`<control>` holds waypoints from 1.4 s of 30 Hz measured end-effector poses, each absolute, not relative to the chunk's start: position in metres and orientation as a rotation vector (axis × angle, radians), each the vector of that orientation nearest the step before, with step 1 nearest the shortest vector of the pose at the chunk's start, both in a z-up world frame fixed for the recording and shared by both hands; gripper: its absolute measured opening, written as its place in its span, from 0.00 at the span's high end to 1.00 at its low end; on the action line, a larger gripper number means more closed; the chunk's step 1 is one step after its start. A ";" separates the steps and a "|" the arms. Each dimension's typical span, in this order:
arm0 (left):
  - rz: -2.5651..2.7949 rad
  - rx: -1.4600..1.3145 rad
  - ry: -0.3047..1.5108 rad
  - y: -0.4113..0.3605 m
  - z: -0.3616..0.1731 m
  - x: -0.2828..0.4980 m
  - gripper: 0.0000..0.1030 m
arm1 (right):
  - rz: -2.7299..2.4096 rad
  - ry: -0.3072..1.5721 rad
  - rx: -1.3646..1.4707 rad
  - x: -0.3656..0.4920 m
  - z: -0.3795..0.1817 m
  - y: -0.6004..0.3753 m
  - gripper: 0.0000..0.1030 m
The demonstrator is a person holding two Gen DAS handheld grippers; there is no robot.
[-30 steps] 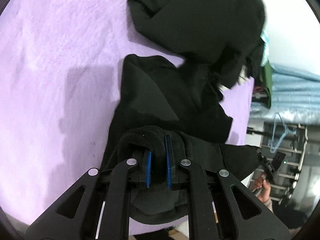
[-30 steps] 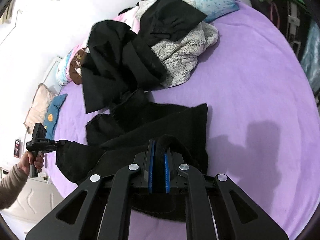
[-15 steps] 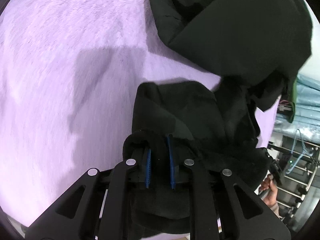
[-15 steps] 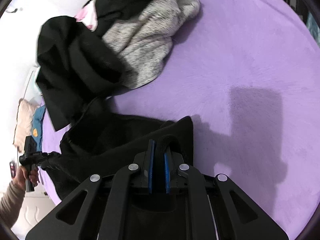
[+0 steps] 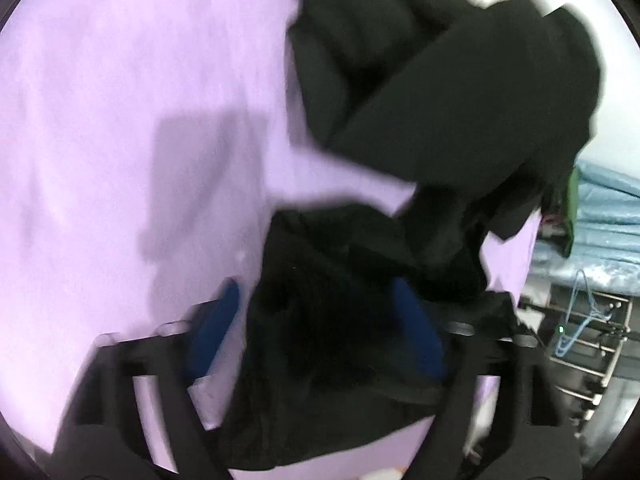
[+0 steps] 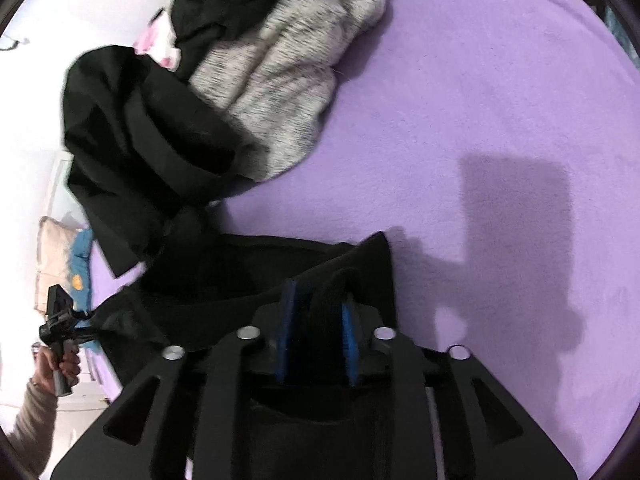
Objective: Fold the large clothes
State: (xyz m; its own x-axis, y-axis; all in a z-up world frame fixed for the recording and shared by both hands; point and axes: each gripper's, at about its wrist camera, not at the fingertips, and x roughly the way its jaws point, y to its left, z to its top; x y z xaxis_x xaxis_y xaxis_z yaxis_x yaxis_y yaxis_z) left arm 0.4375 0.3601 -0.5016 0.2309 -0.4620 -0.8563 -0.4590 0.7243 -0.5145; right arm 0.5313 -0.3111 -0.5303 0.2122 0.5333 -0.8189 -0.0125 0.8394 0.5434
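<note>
Both tongs are releasing: the left gripper (image 5: 316, 316) and right gripper (image 6: 316, 320) are opening around the black garment (image 6: 248, 276) (probably laying down a fold).

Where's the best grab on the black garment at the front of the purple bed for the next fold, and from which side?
Take the black garment at its peaked corner, the one free edge lying flat on the purple bed cover. Come from above on the bare side. The right gripper, jaws opening with a fabric fold between them, sits just behind it.
</note>
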 end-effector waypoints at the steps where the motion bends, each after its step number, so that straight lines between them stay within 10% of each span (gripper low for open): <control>1: -0.012 -0.821 1.367 0.363 -0.492 0.436 0.24 | 0.397 1.289 0.479 0.530 -0.523 -0.313 0.53; 11: -0.041 -0.728 1.346 0.339 -0.458 0.400 0.23 | 0.448 1.152 0.490 0.505 -0.468 -0.303 0.33; 32: 0.052 -0.335 1.377 0.236 -0.506 0.337 0.21 | 0.708 1.208 -0.125 0.463 -0.507 -0.080 0.34; 37: 0.097 -0.342 1.371 0.231 -0.516 0.336 0.21 | 0.648 1.207 -0.171 0.469 -0.517 -0.061 0.42; 42: 0.107 -0.330 1.370 0.219 -0.523 0.338 0.21 | 0.572 1.203 -0.171 0.472 -0.519 -0.056 0.70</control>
